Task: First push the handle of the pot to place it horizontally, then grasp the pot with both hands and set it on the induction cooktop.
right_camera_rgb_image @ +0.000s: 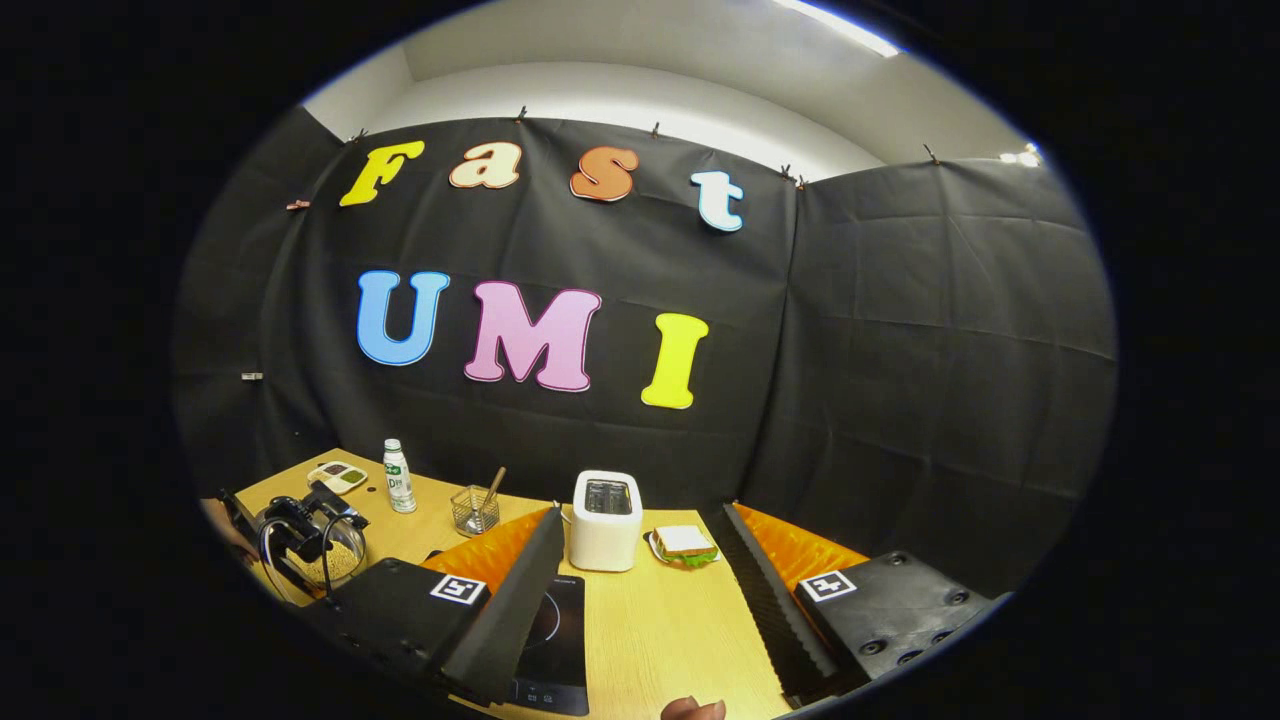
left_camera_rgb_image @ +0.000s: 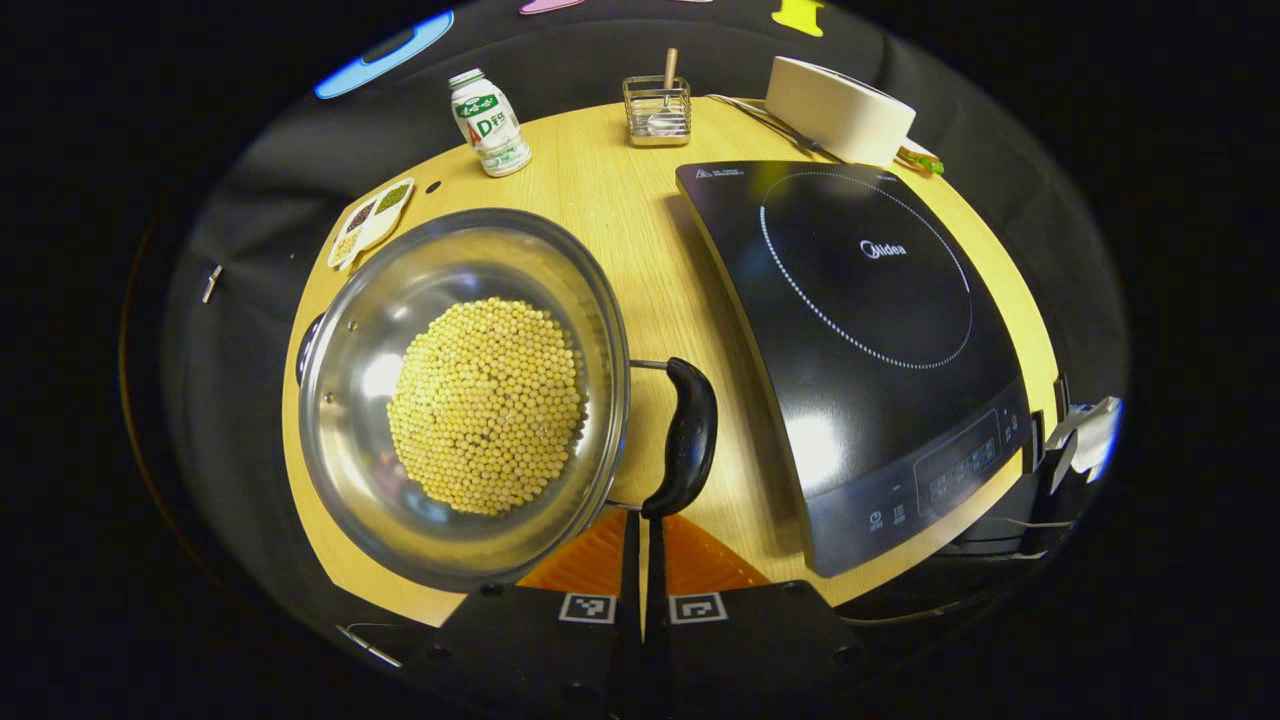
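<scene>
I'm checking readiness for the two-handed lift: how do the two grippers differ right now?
The left gripper has its jaws nearly closed, just below the pot's handle; the right gripper has its jaws wide apart, with nothing between them. The left looks down on the pot at close range; the right looks level across the table toward the toaster. Neither grips anything.

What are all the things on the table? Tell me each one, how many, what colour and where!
pot: 1, silver, table's left, full of yellow beans
pot handle: 1, black, pot's right side
induction cooktop: 1, black, right of pot
bottle: 1, white and green, back of table
wire basket: 1, silver, beside bottle
small dish: 1, white, back left
toaster: 1, white, behind cooktop
sandwich: 1, right of toaster
table: 1, light wood
left gripper: jaws together, at pot handle
right gripper: jaws wide apart, above table
</scene>
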{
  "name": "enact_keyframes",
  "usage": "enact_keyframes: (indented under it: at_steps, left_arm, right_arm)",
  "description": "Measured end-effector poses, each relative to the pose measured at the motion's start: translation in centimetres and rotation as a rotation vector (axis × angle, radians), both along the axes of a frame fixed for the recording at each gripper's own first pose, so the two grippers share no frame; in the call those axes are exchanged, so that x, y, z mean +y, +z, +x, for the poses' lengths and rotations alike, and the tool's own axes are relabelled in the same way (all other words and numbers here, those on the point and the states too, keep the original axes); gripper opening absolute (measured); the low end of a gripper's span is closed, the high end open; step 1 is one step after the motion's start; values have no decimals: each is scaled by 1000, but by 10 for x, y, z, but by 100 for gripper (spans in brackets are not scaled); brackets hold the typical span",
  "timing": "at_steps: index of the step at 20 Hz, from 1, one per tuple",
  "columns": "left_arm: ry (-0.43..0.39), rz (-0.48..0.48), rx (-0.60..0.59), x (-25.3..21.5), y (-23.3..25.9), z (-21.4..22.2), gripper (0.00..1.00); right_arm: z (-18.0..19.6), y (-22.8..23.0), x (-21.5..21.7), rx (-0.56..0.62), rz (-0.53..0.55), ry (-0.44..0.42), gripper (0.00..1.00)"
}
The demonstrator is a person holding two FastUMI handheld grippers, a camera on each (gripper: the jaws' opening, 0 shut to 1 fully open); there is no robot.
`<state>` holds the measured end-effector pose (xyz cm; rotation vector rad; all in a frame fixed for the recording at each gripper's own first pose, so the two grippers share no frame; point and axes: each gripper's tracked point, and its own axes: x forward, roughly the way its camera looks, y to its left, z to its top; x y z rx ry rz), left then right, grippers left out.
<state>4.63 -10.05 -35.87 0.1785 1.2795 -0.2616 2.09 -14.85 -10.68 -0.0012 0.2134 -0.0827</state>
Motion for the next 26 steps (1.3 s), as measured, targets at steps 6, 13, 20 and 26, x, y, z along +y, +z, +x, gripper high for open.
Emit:
enact_keyframes:
  at_steps: [6, 13, 20, 26]
  left_arm:
    - [11, 9, -22, -12, 0, 34, 5]
    - [43, 14, -49, -18, -1, 67, 5]
    - [92, 9, -76, -18, -3, 100, 5]
    - [120, -10, -118, -25, 0, 114, 5]
  right_arm:
    - [13, -8, -2, 10, 0, 19, 98]
    - [26, -16, -3, 14, 19, 44, 98]
    - [38, -22, -1, 21, 19, 78, 98]
    - [47, -26, 9, 16, 27, 134, 98]
